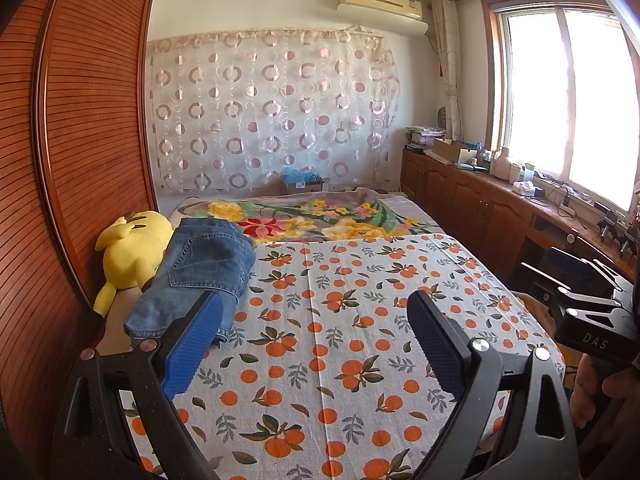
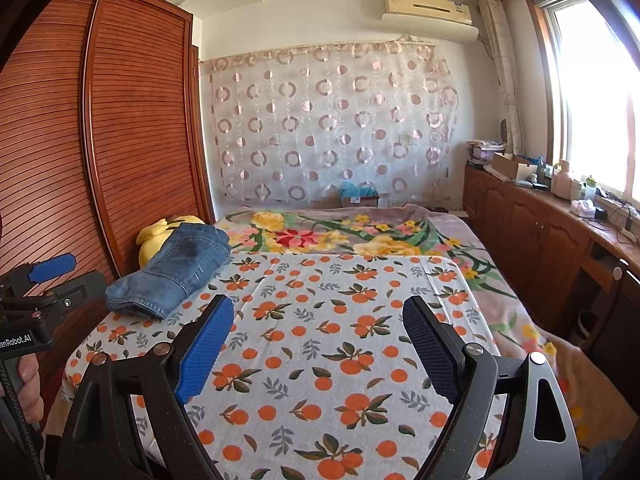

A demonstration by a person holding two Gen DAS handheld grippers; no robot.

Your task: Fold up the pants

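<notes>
A: Where are the pants [image 1: 192,276]?

B: Blue denim, folded up in a bundle at the far left edge of the bed, on the orange-print sheet [image 1: 340,344]. The far end of the bundle leans on a yellow plush toy [image 1: 132,252], right by the slatted wood wardrobe [image 1: 80,128].

A: Left tongs [image 1: 316,344]?

B: Jaws spread wide, nothing btwn them, just sheet underneath. Blue pads [image 1: 196,344] face inward. In the left wrist view one finger overlaps the near end of the jeans, but can't tell if it touches.

A: Right tongs [image 2: 320,348]?

B: Same: wide open, empty, over the middle of the sheet, apart from the pants. The person's hand [image 2: 28,392] w/ the left tool shows at the lower left of the right wrist view.

A: Anything else on the bed?

B: A floral blanket [image 2: 320,236] beyond the sheet, toward the curtain w/ rings [image 2: 332,124].
</notes>
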